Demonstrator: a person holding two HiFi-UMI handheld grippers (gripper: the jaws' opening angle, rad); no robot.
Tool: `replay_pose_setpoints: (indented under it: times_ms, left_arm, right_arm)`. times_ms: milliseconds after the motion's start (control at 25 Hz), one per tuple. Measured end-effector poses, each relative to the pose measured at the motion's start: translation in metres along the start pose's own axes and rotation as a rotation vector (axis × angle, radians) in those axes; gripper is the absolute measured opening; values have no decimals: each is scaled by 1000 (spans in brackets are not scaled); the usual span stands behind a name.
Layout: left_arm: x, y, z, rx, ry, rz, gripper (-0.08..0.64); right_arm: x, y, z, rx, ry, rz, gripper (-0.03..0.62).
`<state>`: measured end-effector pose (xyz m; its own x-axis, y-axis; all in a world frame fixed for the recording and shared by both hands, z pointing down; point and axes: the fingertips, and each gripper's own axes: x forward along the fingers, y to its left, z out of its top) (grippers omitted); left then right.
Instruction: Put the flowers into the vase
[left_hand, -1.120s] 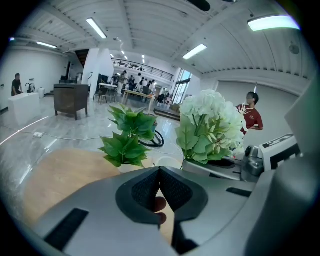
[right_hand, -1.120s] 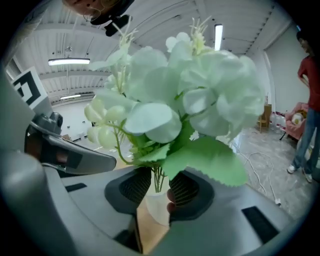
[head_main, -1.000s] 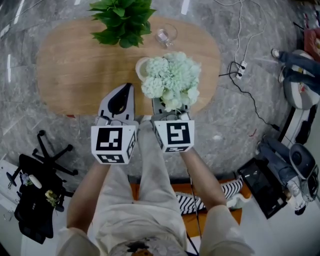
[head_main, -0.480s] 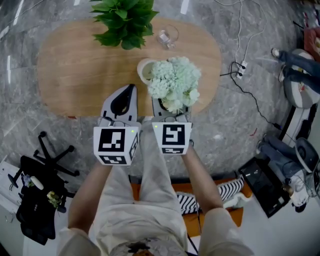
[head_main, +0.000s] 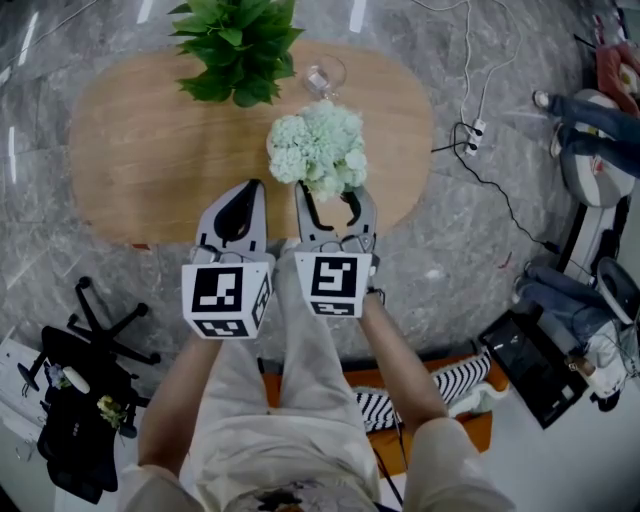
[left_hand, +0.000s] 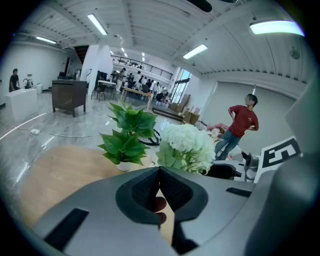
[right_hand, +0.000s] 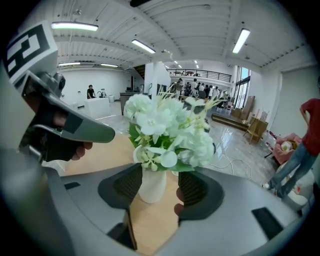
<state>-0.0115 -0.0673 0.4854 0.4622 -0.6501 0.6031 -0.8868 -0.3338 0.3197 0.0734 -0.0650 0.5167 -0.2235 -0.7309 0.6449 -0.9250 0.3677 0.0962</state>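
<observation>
A bunch of pale green-white flowers stands upright in a white vase on the oval wooden table. In the head view the blooms hide the vase. My right gripper is just short of the bunch. Its jaws have just been opening and now stand wide. In the right gripper view the vase shows in the gap between the pads, and neither pad touches it. My left gripper hovers beside it to the left, shut and empty, and its tips meet in its own view.
A potted green plant and a clear glass stand at the table's far edge. A black chair base is on the floor at left, and cables with a power strip at right. A person stands beyond the table.
The flowers went from leaning beside the vase's rim, in my right gripper, to standing over the vase. The right jaws opened wide and let go. My left gripper kept still.
</observation>
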Motion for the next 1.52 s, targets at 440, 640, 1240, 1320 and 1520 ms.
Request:
replay_pose_setpoints:
  times_ms: [440, 640, 1240, 1320, 1520]
  left_arm:
    - [-11, -8, 0, 16, -6, -10, 5]
    - [-17, -12, 2, 24, -9, -9, 5]
    - [-32, -34, 25, 47, -31, -15, 5]
    - [-35, -35, 31, 51, -34, -13, 5]
    - [-47, -43, 48, 67, -40, -10, 5]
  right_arm:
    - [-24, -2, -5, 58, -10, -11, 207]
    - [-30, -5, 2, 93, -25, -24, 207]
    - [-59, -13, 24, 151, -59, -46, 207]
    - [-64, -14, 29, 164, -58, -41, 207]
    - [-78, -15, 41, 194, -61, -6, 202]
